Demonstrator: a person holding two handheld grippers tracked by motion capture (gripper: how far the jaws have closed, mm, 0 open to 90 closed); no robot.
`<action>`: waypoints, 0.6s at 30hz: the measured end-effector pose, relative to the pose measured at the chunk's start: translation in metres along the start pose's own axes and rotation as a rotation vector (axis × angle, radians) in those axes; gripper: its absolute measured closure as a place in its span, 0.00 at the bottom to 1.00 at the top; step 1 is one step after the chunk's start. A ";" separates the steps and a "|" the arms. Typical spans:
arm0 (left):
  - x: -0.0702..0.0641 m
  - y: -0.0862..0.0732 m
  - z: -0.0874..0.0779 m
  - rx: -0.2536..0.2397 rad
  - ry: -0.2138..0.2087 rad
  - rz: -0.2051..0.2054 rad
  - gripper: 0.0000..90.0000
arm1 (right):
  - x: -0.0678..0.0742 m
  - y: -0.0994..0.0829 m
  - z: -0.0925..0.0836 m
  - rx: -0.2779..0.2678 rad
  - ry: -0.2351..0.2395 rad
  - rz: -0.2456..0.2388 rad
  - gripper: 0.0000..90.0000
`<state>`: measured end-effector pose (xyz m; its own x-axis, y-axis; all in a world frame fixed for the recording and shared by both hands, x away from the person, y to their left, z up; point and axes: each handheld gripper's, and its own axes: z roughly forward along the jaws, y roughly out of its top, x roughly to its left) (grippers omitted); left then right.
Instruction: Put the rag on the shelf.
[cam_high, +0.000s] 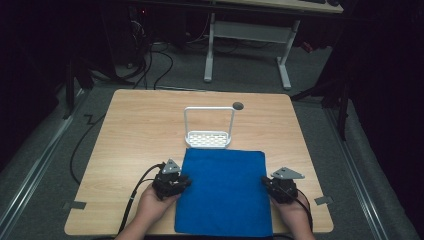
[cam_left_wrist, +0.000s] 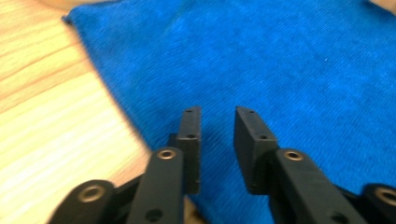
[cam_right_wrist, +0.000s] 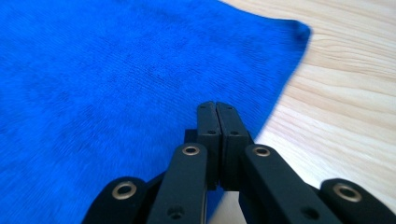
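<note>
A blue cloth (cam_high: 225, 190) lies flat on the near middle of the wooden table (cam_high: 140, 115). My left gripper (cam_high: 186, 180) is at the cloth's left edge, held in a hand. In the left gripper view the gripper (cam_left_wrist: 218, 109) is open by a narrow gap just above the blue cloth (cam_left_wrist: 280, 60), with nothing between the jaws. My right gripper (cam_high: 265, 181) is at the cloth's right edge. In the right gripper view the gripper (cam_right_wrist: 217, 105) is shut, jaws pressed together low over the edge of the cloth (cam_right_wrist: 116, 70); no fabric shows between them.
A white wire rack (cam_high: 208, 139) with a tall handle stands just beyond the cloth's far edge. A round cable hole (cam_high: 238, 105) lies behind it. Tape marks (cam_high: 75, 205) sit near the table's front corners. A white desk frame (cam_high: 285, 65) stands on the floor beyond.
</note>
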<state>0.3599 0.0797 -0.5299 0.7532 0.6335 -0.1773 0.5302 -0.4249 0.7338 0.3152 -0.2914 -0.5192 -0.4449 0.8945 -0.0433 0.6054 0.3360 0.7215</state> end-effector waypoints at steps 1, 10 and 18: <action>0.000 0.000 0.000 0.000 0.000 0.000 0.77 | 0.000 0.000 0.000 0.000 0.000 0.000 1.00; -0.001 -0.014 -0.017 0.019 -0.010 0.002 0.79 | 0.014 0.004 0.012 0.018 0.032 -0.051 0.99; 0.004 -0.035 -0.044 0.032 0.005 -0.006 0.79 | 0.039 0.009 0.016 0.017 0.100 -0.109 0.97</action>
<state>0.3271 0.1253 -0.5277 0.7477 0.6397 -0.1783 0.5472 -0.4414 0.7112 0.3137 -0.2490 -0.5251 -0.5715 0.8190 -0.0510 0.5609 0.4352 0.7043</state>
